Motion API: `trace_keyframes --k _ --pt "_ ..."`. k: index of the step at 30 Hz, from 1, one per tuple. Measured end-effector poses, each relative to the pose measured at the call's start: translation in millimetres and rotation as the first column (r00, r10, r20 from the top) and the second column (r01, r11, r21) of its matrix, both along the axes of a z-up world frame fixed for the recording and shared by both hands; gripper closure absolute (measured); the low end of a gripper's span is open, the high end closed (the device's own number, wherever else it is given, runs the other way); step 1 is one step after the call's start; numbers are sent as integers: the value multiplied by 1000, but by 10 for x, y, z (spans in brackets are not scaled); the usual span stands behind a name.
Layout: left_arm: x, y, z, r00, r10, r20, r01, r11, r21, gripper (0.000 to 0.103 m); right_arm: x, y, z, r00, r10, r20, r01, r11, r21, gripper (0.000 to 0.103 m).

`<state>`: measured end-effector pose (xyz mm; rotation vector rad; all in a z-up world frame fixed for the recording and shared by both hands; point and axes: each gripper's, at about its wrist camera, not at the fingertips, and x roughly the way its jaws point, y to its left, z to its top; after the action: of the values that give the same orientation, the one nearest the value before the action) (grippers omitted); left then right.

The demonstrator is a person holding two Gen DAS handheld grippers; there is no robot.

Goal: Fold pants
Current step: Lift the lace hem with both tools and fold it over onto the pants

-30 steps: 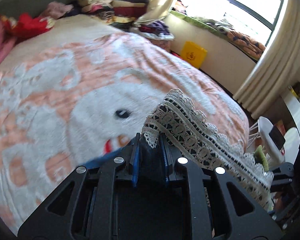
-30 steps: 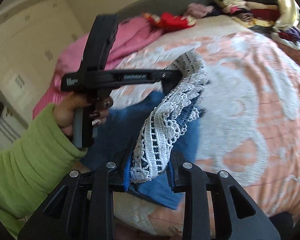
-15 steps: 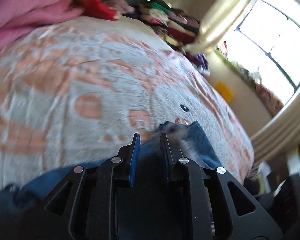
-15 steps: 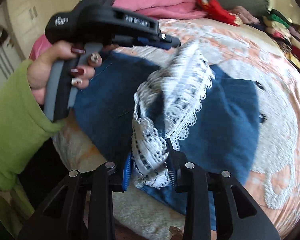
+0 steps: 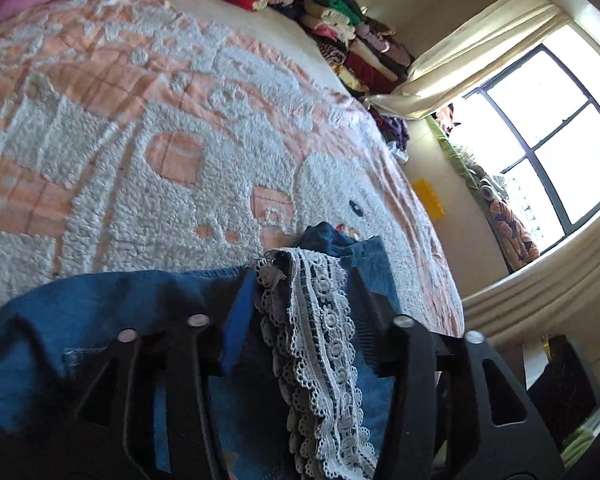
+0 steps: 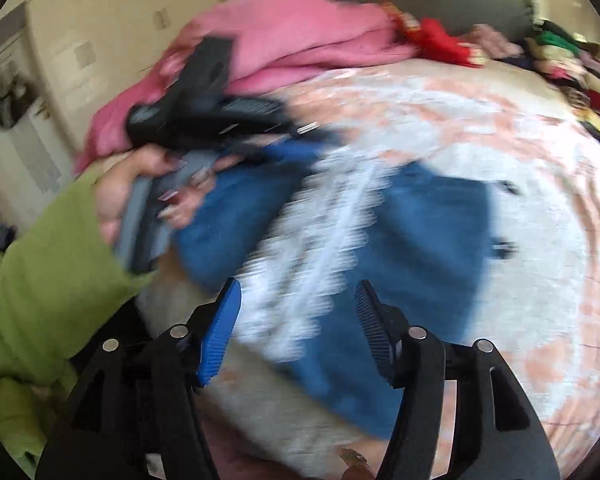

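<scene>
The blue denim pants (image 6: 428,232) with a white lace hem (image 6: 316,248) lie folded over on the bed. In the left wrist view the pants (image 5: 100,320) spread under my left gripper (image 5: 300,296), whose jaws stand wide apart, with the lace hem (image 5: 320,352) lying loose between them. My right gripper (image 6: 296,320) is open above the lace hem and holds nothing. The right wrist view is blurred. The left gripper (image 6: 204,120) and the hand holding it show there at upper left.
The bed has a pink and white fleece blanket (image 5: 140,120). A pink quilt (image 6: 300,48) lies at the head. Stacks of folded clothes (image 5: 352,48) sit at the far corner. A window (image 5: 540,128) and curtains are to the right.
Both grippers have opened and let go of the lace hem. The hem now lies laid over the blue pants on the bed. The right gripper is drawing back.
</scene>
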<state>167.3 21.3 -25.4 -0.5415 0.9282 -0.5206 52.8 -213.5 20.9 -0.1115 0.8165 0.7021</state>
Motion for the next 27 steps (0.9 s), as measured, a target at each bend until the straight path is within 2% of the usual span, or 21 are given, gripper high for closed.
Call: trace_keyframes --k 1,3,5,6,7,13,16,17,19,21,24,27 --pt "34 -38 -35 1000 -1 -15 1 1000 11 52 81 -85 12 999 -32 0 32 999 1 45" --pt "65 -127 -76 1000 -4 -27 5 999 41 53 302 -276 42 997 -83 1 83 997 6 45" --pt "84 -193 -102 999 3 -38 0 997 81 74 505 -329 46 994 -109 11 109 994 -15 43" --pt "90 -241 -105 999 9 -40 -5 995 100 89 637 -348 34 992 -126 23 127 991 -33 42" --pt "94 -274 -92 999 9 -38 -5 994 106 92 696 -341 21 991 -130 23 131 991 -42 42" --pt "50 -355 183 998 -6 61 -3 989 148 94 1278 -231 -131 988 -154 0 153 987 -55 42" --pt "129 -338 65 1000 12 26 -18 974 227 92 1489 -133 -320 984 -178 -11 175 976 -133 43" --pt "154 -324 8 1000 17 9 -18 974 224 91 1556 -115 -416 981 -194 -20 187 966 -179 44" --pt "178 -312 -83 1000 25 -7 -23 973 231 84 1604 -149 -517 978 -210 -17 202 957 -207 44" --pt "176 -306 -127 999 36 -8 -33 968 248 80 1613 -204 -564 974 -224 -15 216 954 -207 42" --pt "126 -288 -89 999 54 -3 -52 970 239 79 1655 -328 -574 967 -247 -69 234 960 -152 42" --pt "-3 -291 57 997 59 42 -69 959 276 75 1555 -430 -449 966 -253 -48 246 961 -124 40"
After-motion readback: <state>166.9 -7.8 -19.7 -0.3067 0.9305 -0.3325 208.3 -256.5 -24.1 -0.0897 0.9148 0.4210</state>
